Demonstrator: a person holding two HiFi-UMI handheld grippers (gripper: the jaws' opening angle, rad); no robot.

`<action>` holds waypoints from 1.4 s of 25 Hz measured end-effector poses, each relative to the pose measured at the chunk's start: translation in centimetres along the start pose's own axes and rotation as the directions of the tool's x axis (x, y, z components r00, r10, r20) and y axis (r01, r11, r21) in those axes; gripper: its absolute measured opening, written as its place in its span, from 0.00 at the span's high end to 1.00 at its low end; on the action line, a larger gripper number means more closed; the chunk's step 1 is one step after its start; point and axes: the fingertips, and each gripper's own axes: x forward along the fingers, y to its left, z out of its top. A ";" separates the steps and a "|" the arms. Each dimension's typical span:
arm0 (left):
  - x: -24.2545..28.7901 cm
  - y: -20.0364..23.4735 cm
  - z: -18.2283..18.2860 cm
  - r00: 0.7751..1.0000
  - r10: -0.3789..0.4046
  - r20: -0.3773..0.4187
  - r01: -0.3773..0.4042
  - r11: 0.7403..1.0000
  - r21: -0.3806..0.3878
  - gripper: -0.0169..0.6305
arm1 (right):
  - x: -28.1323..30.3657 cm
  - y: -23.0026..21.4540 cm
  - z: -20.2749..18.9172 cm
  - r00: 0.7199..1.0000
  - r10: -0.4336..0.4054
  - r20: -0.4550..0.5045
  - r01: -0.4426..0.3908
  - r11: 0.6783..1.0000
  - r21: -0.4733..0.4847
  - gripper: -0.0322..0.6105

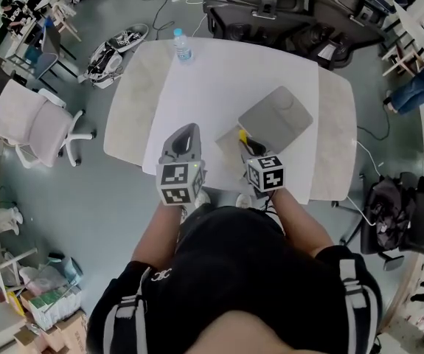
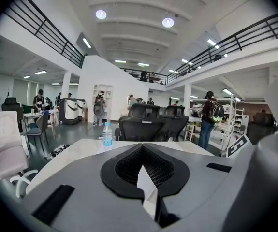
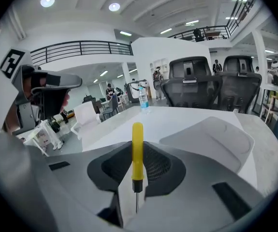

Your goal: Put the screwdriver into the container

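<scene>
Right gripper (image 3: 135, 190): jaws clenched on the screwdriver (image 3: 137, 149), gripping around the black collar and the thin metal shaft. The yellow handle stands upright above the jaws. In the head view the right gripper (image 1: 247, 144) sits over the near part of the white table (image 1: 219, 87), and the screwdriver's yellow handle (image 1: 243, 135) shows just at its tips. The container (image 1: 276, 118) is a shallow grey tray with rounded corners, lying on the table just beyond and to the right of those tips. The right gripper view confirms this: the container (image 3: 211, 137) is ahead and to the right, and the screwdriver is beside it, not inside it. Left gripper (image 2: 148, 187): jaws closed together with nothing between them. It is held over the near table edge (image 1: 186, 133), apart from the right gripper and well to the left of the container. A water bottle (image 1: 183, 46) stands upright at the far edge of the table. Black office chairs (image 1: 270, 13) stand beyond the table.
</scene>
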 end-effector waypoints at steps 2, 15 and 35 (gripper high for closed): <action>0.0 0.5 0.2 1.000 0.008 0.002 -0.008 1.000 -0.004 0.97 | 0.6 -0.1 -0.6 1.000 0.002 -0.026 -0.001 1.000 0.013 0.87; -0.5 2.8 -0.7 0.998 0.069 -0.011 -0.070 0.997 -0.029 0.97 | 4.5 1.3 -3.7 0.981 0.045 -0.188 -0.049 0.999 -0.020 0.86; -3.8 7.9 -1.2 0.976 0.219 -0.002 -0.218 0.971 -0.094 0.97 | 8.6 0.5 -9.8 0.873 0.000 -0.487 0.002 1.000 0.003 0.87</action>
